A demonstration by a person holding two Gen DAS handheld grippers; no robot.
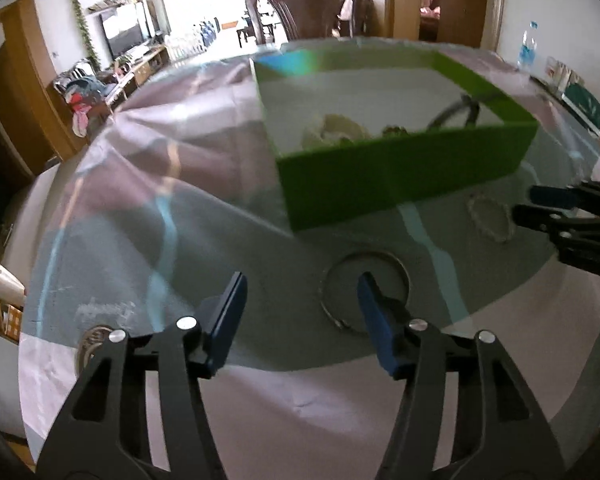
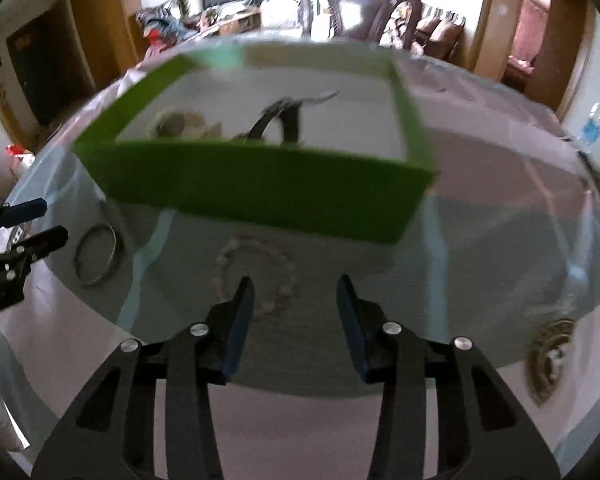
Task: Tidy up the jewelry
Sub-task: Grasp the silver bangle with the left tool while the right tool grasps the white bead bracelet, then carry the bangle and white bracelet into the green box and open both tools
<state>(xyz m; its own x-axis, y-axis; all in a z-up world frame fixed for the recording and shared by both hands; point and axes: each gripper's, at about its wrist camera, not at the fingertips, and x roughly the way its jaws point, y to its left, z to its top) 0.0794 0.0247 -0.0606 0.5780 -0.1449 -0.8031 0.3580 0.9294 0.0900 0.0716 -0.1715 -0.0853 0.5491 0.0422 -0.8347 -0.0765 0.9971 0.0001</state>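
A green open box (image 1: pixel 400 172) (image 2: pixel 260 192) stands on the glass table and holds a pale bead piece (image 1: pixel 332 130) (image 2: pixel 180 122) and a dark band (image 1: pixel 456 112) (image 2: pixel 280 120). A silver bangle (image 1: pixel 330 280) (image 2: pixel 98 256) lies on the glass in front of the box. A pale bead bracelet (image 1: pixel 490 216) (image 2: pixel 256 272) lies beside it. My left gripper (image 1: pixel 302 300) is open and empty, its right finger over the bangle. My right gripper (image 2: pixel 296 300) is open and empty, just above the bead bracelet, and shows in the left wrist view (image 1: pixel 540 204).
The round glass table top (image 1: pixel 180 240) lies over a pale cloth. A round metal fitting (image 2: pixel 550 352) sits near the table's edge. A water bottle (image 1: pixel 528 46) and small boxes (image 1: pixel 580 96) stand at the far right. A dark wooden chair (image 2: pixel 360 4) is behind the table.
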